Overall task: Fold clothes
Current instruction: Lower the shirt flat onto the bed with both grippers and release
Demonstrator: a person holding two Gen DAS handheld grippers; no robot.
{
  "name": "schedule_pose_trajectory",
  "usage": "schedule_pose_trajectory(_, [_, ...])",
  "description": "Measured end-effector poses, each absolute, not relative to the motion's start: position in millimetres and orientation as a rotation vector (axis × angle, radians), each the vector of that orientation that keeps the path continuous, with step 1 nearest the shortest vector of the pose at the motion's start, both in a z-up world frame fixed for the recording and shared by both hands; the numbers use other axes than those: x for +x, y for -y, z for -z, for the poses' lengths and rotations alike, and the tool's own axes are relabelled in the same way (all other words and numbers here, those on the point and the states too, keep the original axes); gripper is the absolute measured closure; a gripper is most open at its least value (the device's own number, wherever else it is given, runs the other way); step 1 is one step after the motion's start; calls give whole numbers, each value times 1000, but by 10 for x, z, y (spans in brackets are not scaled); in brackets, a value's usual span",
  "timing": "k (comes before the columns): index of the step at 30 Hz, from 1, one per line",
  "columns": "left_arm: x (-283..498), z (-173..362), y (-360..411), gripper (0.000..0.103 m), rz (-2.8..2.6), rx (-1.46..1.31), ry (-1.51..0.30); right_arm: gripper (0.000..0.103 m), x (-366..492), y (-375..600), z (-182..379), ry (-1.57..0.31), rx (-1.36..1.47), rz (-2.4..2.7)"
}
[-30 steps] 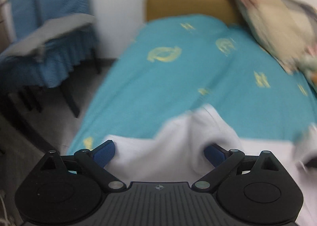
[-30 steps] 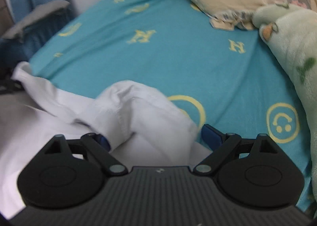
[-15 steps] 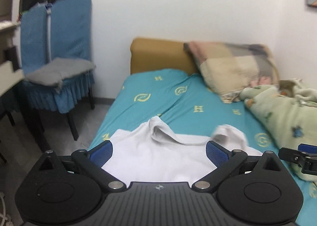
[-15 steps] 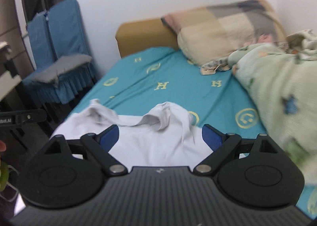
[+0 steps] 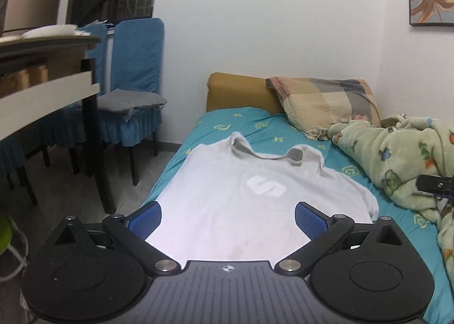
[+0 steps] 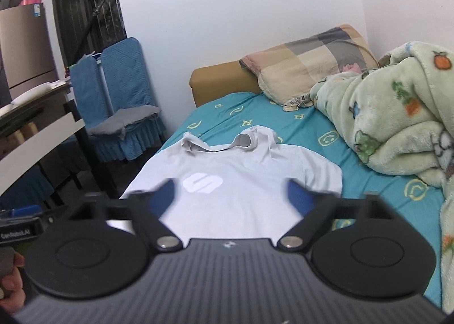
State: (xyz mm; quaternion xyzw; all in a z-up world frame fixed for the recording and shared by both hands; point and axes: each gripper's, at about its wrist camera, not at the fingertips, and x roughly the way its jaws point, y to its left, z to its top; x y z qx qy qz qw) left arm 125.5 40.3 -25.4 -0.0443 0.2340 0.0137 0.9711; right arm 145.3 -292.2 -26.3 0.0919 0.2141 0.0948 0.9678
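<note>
Left wrist view shows the white T-shirt (image 5: 235,199) lying spread on the teal bed sheet (image 5: 255,128), collar toward 12 o'clock, logo up. The left gripper (image 5: 227,216) has its jaws apart with nothing between them. From the right wrist view, the right gripper (image 6: 229,196) is closing its blurred jaws on air; the shirt lies beyond them, not clamped. The green blanket (image 6: 397,119) crowds the shirt's sleeve at 3 o'clock. I judge that a fold toward that side can catch the blanket, and the raised collar can make a crooked crease.
</note>
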Motion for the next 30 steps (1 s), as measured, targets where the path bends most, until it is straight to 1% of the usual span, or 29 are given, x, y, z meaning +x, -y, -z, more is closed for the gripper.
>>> schedule_pose_trajectory(4, [1037, 398, -427, 2, -59, -118, -484, 47, 1289, 2991, 394, -410, 213, -215])
schedule_pose_trajectory(5, [1049, 415, -425, 2, -62, -117, -489, 44, 1280, 2999, 419, -413, 221, -223])
schedule_pose_trajectory(6, [1061, 431, -422, 2, -65, -116, -494, 33, 1280, 2998, 438, -415, 227, -229])
schedule_pose_trajectory(7, [1073, 448, -420, 2, -68, -115, -498, 26, 1285, 2990, 444, -412, 226, -226])
schedule_pose_trajectory(8, [1084, 459, -411, 2, -63, -113, -499, 17, 1292, 2979, 443, -405, 222, -219])
schedule_pose_trajectory(9, [1102, 476, -394, 2, -58, -105, -499, 18, 1298, 2970, 440, -394, 217, -211])
schedule_pose_trajectory(12, [1138, 537, -350, 2, -52, -83, -507, 18, 1312, 2935, 469, -384, 212, -202])
schedule_pose_trajectory(22, [1281, 659, -238, 2, -38, -73, -550, 18, 1511, 2872, 665, -464, 231, -190])
schedule_pose_trajectory(30, [1489, 776, -335, 2, -78, -144, -633, 19, 1591, 2884, 739, -495, 259, -173])
